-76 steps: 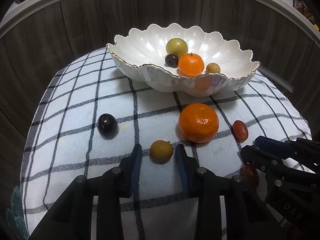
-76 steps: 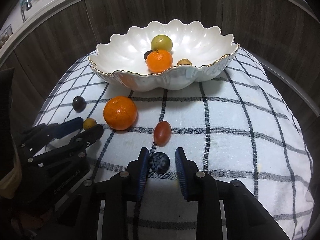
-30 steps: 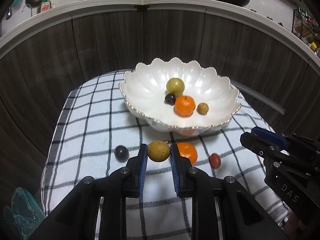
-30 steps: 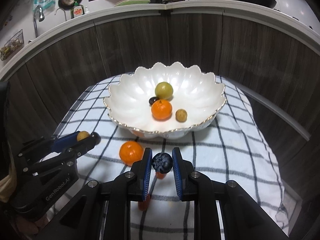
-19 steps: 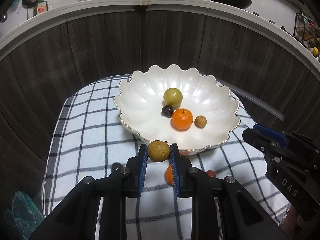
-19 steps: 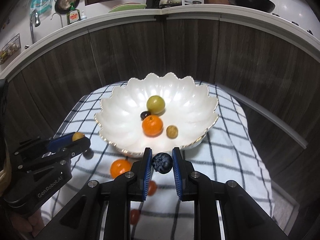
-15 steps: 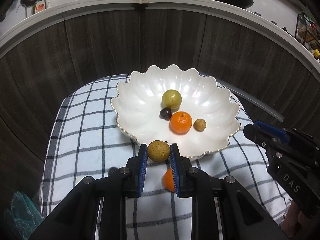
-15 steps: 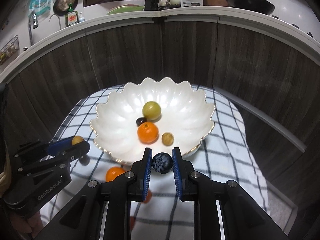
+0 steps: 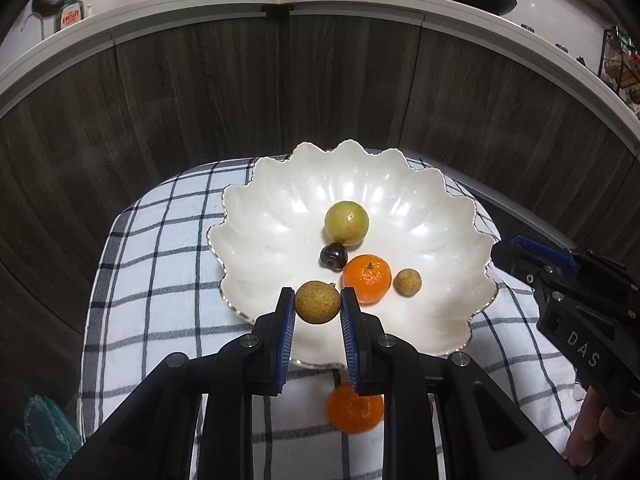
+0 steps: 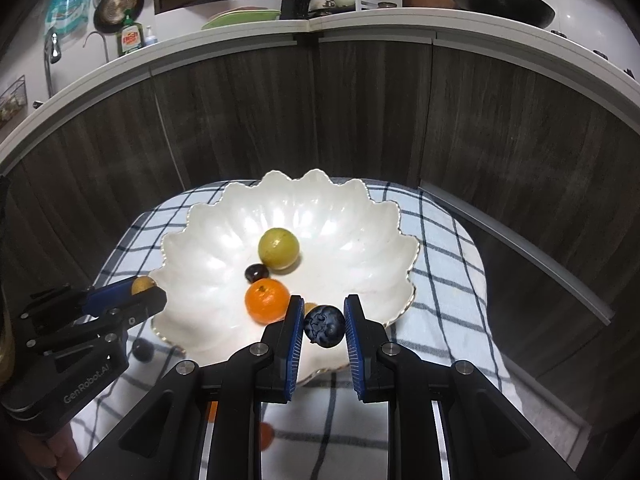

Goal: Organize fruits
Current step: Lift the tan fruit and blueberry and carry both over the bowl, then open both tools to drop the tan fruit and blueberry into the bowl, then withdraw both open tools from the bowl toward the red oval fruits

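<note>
One blueberry (image 10: 324, 331) between right hand-held gripper (image 10: 320, 332) pads

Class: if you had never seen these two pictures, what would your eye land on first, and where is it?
The scalloped white bowl on the checked cloth, holding a green fruit and an orange. Then the two grippers over its near rim: the left gripper clamps a speckled tan fruit, the right gripper a dark blueberry.
</note>
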Motion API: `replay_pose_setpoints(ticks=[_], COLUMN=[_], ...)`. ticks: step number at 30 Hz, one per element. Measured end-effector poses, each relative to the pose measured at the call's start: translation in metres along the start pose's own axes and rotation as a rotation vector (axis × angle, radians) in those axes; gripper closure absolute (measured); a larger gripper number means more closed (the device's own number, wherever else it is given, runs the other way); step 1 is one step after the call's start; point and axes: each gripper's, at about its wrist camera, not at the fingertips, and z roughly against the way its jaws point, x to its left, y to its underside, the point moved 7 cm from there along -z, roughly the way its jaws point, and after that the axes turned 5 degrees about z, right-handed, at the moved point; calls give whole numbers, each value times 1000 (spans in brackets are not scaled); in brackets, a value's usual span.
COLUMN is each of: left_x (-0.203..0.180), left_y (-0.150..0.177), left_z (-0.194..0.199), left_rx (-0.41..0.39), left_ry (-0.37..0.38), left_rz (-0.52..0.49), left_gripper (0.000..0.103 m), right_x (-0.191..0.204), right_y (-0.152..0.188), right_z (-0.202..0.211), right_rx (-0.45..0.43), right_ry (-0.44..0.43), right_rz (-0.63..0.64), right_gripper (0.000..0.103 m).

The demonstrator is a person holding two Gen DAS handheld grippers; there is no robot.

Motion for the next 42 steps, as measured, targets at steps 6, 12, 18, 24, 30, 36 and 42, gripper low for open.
replay_pose_setpoints(ticks=[6, 12, 18, 24, 30, 36, 42], left_x=[2, 2, 3, 4, 7, 9, 8], left_y=[-2, -3, -7, -11, -13, -12, -11], left_z=[-16, -26, -27, -22, -11, 3, 13], left_rx=[27, 56, 58, 38, 13, -5, -14], left_ry=[-1, 0, -3, -32, -54, -59, -61], left_rz=[2, 11, 18, 21, 25, 40, 37], left_gripper=[80, 80, 68, 49, 29, 25, 25], right_x=[-8, -12, -17, -25, -27, -23, -21], right_y=[-6, -11, -16, -21, -24, -24, -23], right_z=[-15, -29, -38, -35, -24, -13, 0], right_rx=[14, 31, 43, 23, -4, -19, -38], right_ry=[8, 12, 23, 50, 62, 54, 53], right_rz=[-6, -7, -22, -39, -51, -48, -44], right_gripper=[81, 81, 80, 50, 38, 37, 37])
